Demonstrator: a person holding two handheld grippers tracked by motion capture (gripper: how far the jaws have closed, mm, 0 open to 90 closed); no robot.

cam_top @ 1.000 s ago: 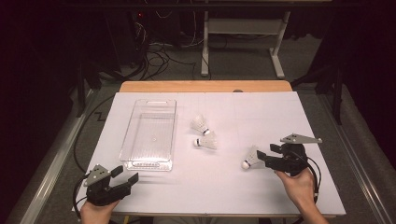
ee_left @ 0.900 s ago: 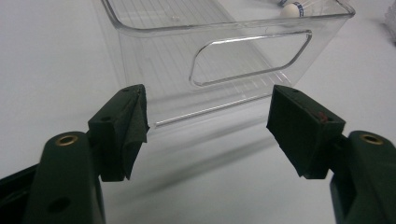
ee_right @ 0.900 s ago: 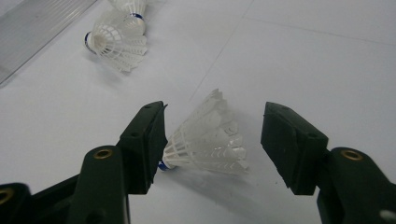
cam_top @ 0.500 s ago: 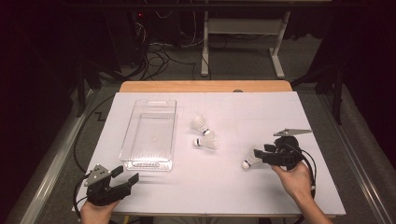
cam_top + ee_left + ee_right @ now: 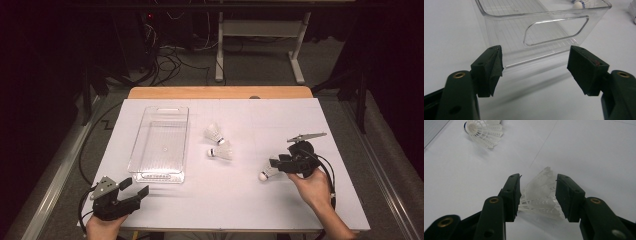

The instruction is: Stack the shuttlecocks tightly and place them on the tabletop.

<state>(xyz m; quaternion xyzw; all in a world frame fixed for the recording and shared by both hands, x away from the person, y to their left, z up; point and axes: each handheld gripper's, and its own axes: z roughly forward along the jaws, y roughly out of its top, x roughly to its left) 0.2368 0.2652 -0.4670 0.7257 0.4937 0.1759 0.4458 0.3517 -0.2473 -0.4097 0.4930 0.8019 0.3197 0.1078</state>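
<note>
Between the right gripper's [image 5: 538, 195] closing jaws: one of three shuttlecocks [image 5: 541, 195].
Pads flank its skirt; two others [image 5: 215, 132] [image 5: 221, 151] lie well beyond. One clear bin [image 5: 544, 27] faces the wide-open left gripper [image 5: 535, 67].

Bin [image 5: 161, 145] sits left of centre on table [image 5: 240, 200]. Two shuttlecocks [image 5: 215, 133] [image 5: 221, 151] lie just right of it. Third shuttlecock [image 5: 267, 173] lies farther right, nearer, between right gripper [image 5: 278, 165] pads.

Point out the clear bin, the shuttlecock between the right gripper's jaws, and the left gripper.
Clear bin [image 5: 135, 165]: high view, left rim.
Shuttlecock [image 5: 539, 195]: right gripper view, feather skirt between the jaws.
Left gripper [image 5: 136, 189]: high view, midway between its fingertips.
</note>
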